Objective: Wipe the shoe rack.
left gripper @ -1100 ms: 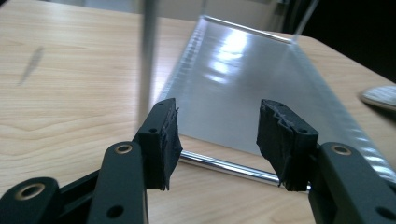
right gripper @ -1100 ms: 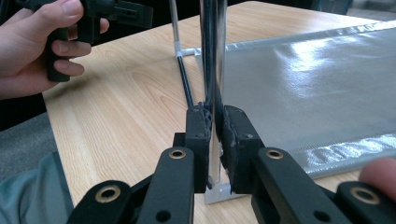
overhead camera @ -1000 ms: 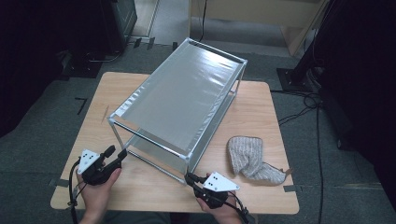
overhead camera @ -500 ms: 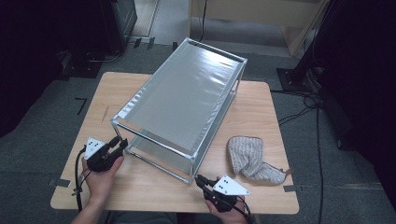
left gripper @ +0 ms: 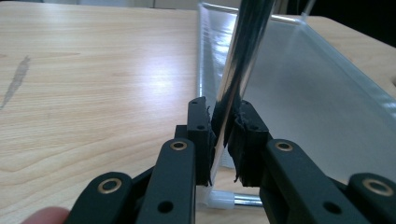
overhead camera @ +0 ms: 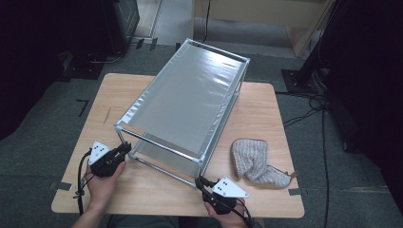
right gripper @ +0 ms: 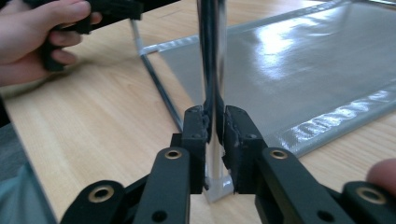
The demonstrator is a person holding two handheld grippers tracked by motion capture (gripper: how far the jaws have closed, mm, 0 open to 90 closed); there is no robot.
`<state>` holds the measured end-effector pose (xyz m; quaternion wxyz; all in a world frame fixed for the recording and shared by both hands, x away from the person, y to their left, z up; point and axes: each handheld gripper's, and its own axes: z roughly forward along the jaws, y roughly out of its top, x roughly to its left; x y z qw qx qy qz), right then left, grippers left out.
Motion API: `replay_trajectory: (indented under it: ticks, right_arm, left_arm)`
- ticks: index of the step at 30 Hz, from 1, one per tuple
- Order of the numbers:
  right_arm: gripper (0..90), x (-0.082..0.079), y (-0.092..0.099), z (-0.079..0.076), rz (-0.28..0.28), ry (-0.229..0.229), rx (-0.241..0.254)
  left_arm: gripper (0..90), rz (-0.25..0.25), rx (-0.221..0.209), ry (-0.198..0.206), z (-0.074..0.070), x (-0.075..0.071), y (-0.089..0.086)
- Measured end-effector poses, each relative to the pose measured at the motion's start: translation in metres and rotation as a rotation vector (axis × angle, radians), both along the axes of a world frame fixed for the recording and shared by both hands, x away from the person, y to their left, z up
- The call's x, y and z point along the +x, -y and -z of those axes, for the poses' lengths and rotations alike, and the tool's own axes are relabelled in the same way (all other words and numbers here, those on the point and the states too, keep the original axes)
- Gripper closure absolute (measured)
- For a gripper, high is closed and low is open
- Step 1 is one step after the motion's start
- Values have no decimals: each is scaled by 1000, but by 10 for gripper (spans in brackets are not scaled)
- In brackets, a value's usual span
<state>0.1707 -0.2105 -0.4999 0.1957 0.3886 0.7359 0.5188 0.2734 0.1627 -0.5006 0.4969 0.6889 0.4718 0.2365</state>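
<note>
**Both tools clamp the rack's front legs**

High view: the right tool (overhead camera: 205, 185) hides its leg's foot. The silver fabric-shelved rack (overhead camera: 190, 97) stands on the counter (overhead camera: 266, 118), beside a knitted cloth (overhead camera: 256, 161).

Left gripper view: the left tool (left gripper: 223, 135), just closed, grips a chrome leg (left gripper: 243, 51).

Right gripper view: its jaws pinch the upright leg.

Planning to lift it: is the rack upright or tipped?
Upright: the rack stands level on the table, both grippers clamping its front posts.
</note>
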Motion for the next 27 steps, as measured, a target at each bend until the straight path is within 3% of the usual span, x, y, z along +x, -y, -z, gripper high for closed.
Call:
replay_trajectory:
  ticks: [5,10,14,19,27]
  right_arm:
    - [807,6,6,-1,41,-4,-9]
    - [806,16,10,-1,84,-5,-7]
    - [803,23,12,-2,140,-17,-1]
    - [799,34,15,-2,223,-31,12]
    - [796,47,17,-3,307,-39,15]
  left_arm:
    - [802,46,34,11,-1,-7,-1]
    - [804,89,33,15,-1,-16,-4]
    - [806,138,56,29,-2,-24,-6]
    - [805,237,51,32,-2,-35,-8]
    - [801,314,37,22,-3,-53,-6]
